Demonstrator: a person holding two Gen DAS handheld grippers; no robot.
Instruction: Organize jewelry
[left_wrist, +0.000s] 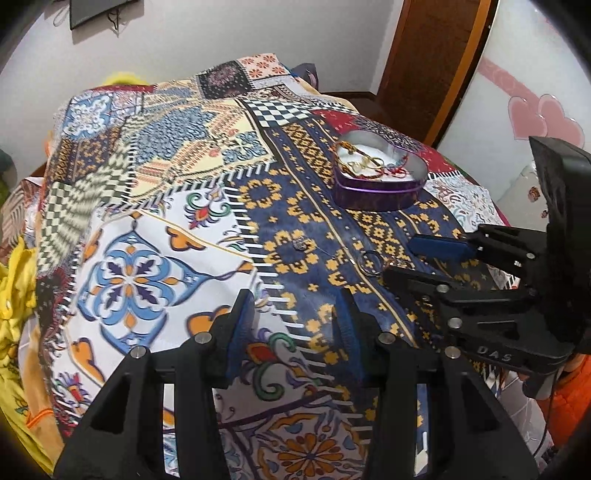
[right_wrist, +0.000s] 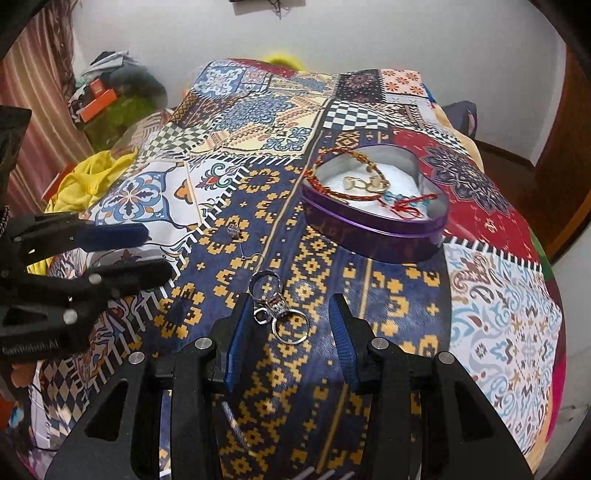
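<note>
A purple heart-shaped tin (left_wrist: 376, 190) (right_wrist: 373, 229) stands open on the patterned cloth with braided bracelets and gold rings (right_wrist: 364, 184) inside. A silver keyring with clasp (right_wrist: 275, 314) (left_wrist: 371, 262) lies on the cloth between the open fingers of my right gripper (right_wrist: 291, 317), which also shows in the left wrist view (left_wrist: 399, 258). A small silver earring (left_wrist: 300, 243) (right_wrist: 233, 232) lies left of the keyring. My left gripper (left_wrist: 293, 314) is open and empty above the cloth, and it shows at the left of the right wrist view (right_wrist: 151, 251).
The patchwork cloth (left_wrist: 155, 229) covers a bed. Yellow fabric (right_wrist: 85, 181) lies at the left edge. A wooden door frame (left_wrist: 439, 66) and wall stand behind. Clutter with orange boxes (right_wrist: 99, 103) sits far left.
</note>
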